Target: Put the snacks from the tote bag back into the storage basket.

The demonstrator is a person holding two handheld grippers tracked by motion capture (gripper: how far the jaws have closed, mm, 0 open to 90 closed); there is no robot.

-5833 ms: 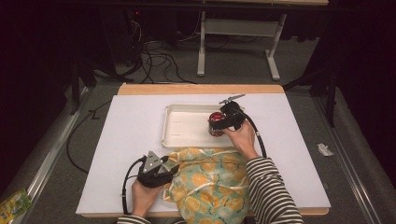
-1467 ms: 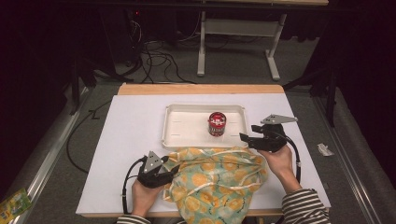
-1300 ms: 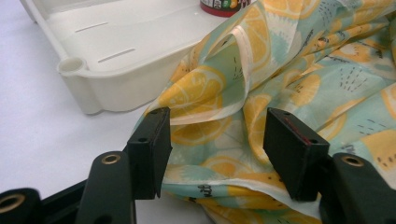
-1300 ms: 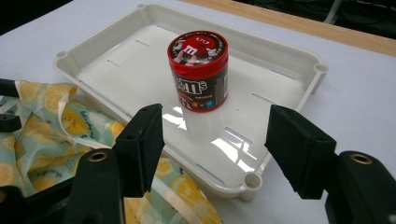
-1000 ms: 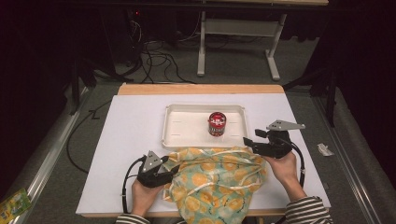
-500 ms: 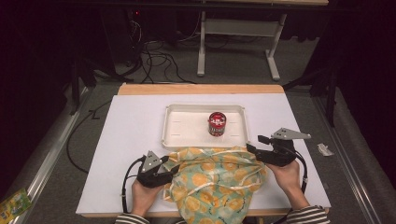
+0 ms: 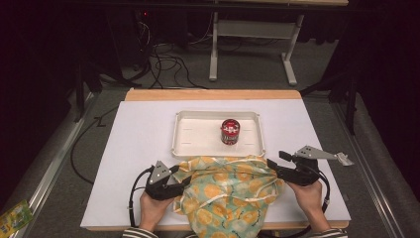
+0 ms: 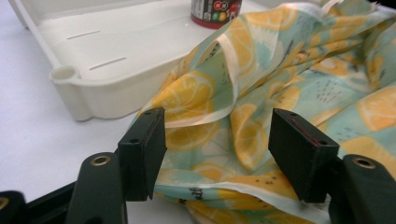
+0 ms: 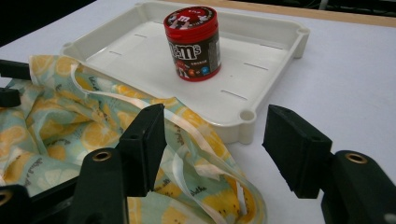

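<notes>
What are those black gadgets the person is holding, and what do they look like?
Each is a black handheld gripper: the left gripper and right gripper have two blocky black jaws with brass rivets, a grey three-cornered plate on top and a trailing black cable. The sleeves are black-and-white striped.

A mint cloth bag (image 7: 230, 196) printed with orange citrus slices; red-lidded brown jar (image 7: 230, 131); cream tray (image 7: 190, 144).
</notes>
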